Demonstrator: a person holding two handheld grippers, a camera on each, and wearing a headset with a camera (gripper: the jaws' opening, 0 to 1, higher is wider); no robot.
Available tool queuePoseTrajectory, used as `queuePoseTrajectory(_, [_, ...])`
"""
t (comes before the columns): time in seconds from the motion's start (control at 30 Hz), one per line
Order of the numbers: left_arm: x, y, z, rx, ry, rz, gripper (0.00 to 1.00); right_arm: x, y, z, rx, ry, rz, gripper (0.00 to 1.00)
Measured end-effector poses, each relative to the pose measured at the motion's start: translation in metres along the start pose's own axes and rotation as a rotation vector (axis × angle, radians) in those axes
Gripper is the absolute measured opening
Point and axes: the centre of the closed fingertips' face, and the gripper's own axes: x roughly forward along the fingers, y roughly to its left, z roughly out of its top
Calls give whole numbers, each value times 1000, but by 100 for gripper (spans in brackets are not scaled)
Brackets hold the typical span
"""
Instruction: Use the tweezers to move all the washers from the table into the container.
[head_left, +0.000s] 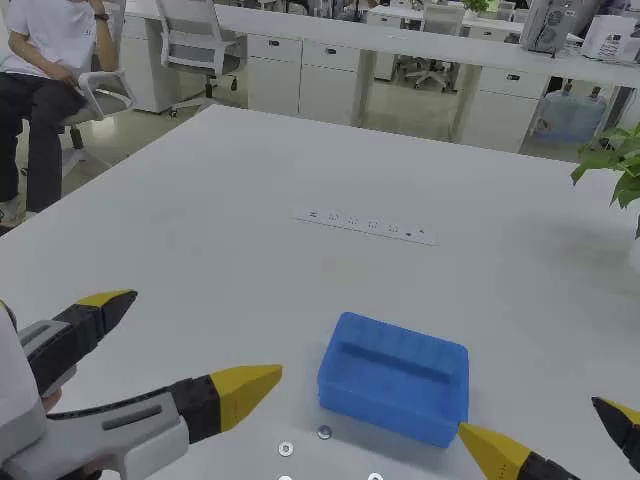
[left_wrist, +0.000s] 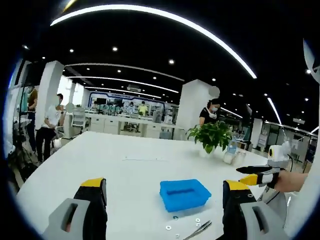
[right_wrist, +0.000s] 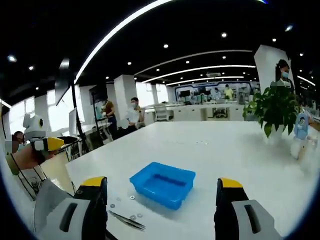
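**STATUS: BOTH TONGS SPREAD, NOTHING HELD**

1. Left tongs. I hold my left tongs (head_left: 175, 343) above the near left part of the white table (head_left: 200, 220). Their two yellow-tipped jaws stand wide apart, with nothing between them.

2. Right tongs. My right tongs (head_left: 535, 420) hang at the near right, with one yellow tip just beside the near right corner of the blue box (head_left: 395, 378). These jaws are also spread wide and grip nothing.

3. Box. The blue box sits flat on the table with its open side up, between the two pairs of tongs. Both gripper views show it straight ahead between that gripper's own jaws.

4. Washers. The washers (head_left: 286, 449) lie loose on the table on my side of the box, near its front wall. The head view shows at least three. The right gripper view shows several more scattered at the box's left front (right_wrist: 132, 198).

5. Tweezers. The tweezers (right_wrist: 127, 220) lie flat on the table among the washers, and neither pair of tongs touches them. The left gripper view shows them low and right of centre (left_wrist: 197, 230).

6. Surroundings. A power strip (head_left: 365, 225) is set into the middle of the table. A potted plant (head_left: 615, 160) stands at the right edge. A person (head_left: 50, 60) sits on a chair (head_left: 100, 95) beyond the far left corner.
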Motion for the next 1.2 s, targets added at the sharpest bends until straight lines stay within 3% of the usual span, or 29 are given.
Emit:
queuePoseTrajectory(0.47, [5,-1,0,7,4,-30,99,-2,1,-7,2,24,-21,90])
queuePoseTrajectory(0.87, [4,1,2,5,2,-26,99,1,4,-8,-12,37,-12,90])
queuePoseTrajectory(1.2, [4,-4,2,11,4,-40,99,1,6,-8,-8,31,-8,90])
